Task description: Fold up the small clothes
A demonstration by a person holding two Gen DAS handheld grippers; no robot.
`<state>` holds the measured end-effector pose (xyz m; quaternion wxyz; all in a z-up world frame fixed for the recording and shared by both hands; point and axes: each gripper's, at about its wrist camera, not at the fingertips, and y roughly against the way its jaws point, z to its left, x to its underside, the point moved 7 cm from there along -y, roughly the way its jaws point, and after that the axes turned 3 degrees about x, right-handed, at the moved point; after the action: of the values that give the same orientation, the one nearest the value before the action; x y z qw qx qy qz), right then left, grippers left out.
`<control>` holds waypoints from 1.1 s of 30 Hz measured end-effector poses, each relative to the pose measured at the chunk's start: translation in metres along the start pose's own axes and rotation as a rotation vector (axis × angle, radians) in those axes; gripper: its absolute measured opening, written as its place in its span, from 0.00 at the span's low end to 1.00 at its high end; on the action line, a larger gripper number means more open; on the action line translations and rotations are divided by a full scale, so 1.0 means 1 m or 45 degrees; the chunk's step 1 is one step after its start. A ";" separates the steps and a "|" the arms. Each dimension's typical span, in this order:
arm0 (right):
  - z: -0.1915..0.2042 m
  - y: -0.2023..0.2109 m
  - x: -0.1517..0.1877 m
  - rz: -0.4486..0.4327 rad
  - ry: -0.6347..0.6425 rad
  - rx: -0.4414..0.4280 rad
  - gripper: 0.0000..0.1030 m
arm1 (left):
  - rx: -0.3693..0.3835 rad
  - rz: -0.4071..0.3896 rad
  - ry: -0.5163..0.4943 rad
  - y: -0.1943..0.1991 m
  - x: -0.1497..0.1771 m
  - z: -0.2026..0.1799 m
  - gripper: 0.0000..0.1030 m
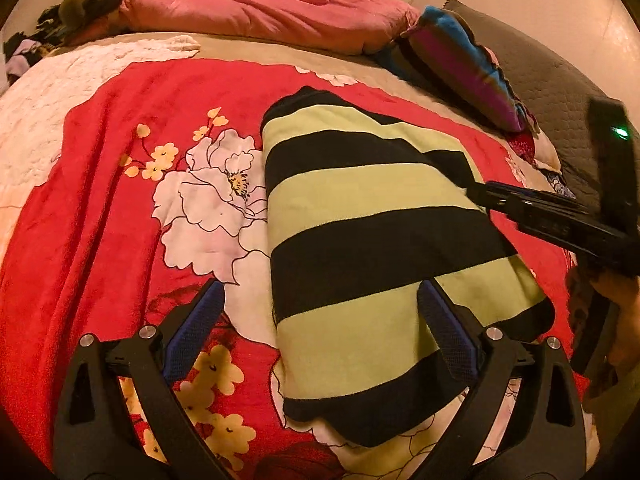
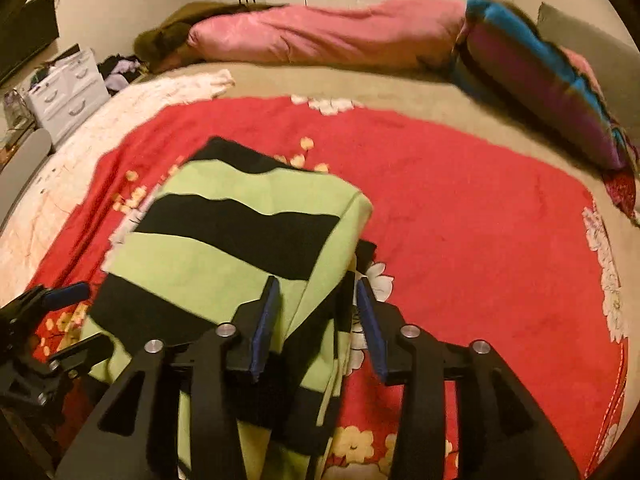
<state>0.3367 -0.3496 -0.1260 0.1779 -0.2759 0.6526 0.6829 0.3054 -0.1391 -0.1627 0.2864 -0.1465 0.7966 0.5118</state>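
Hand-held gripper [image 2: 316, 316] straddles striped garment [image 2: 224, 240] | drawer unit [image 2: 68, 92] right view only

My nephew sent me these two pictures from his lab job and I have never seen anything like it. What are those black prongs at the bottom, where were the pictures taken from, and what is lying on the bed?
No robot here: a person holds a hand-held gripper in each hand, and a wide-angle camera on each looks out along its two blue-padded prongs. One picture is from the left gripper, the other from the right gripper. On the bed, a red flowered blanket carries a folded green-and-black striped garment. Behind lie a pink quilt and a striped pillow. Both sets of jaws stand open. The garment's edge lies between the right jaws, which do not pinch it. Nothing is held.
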 end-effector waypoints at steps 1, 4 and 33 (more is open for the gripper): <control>0.000 0.007 0.000 -0.024 -0.008 -0.009 0.45 | -0.002 -0.007 -0.004 0.002 -0.001 -0.001 0.88; 0.000 0.037 0.002 -0.117 -0.040 -0.059 0.51 | -0.002 -0.028 -0.020 0.008 -0.005 -0.005 0.88; 0.007 0.010 0.091 0.140 -0.194 -0.126 0.56 | 0.039 0.096 0.078 -0.010 0.015 0.008 0.91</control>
<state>0.2583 -0.3537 -0.1736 0.1754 -0.1954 0.6169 0.7420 0.3008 -0.1349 -0.1815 0.2444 -0.1277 0.8178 0.5051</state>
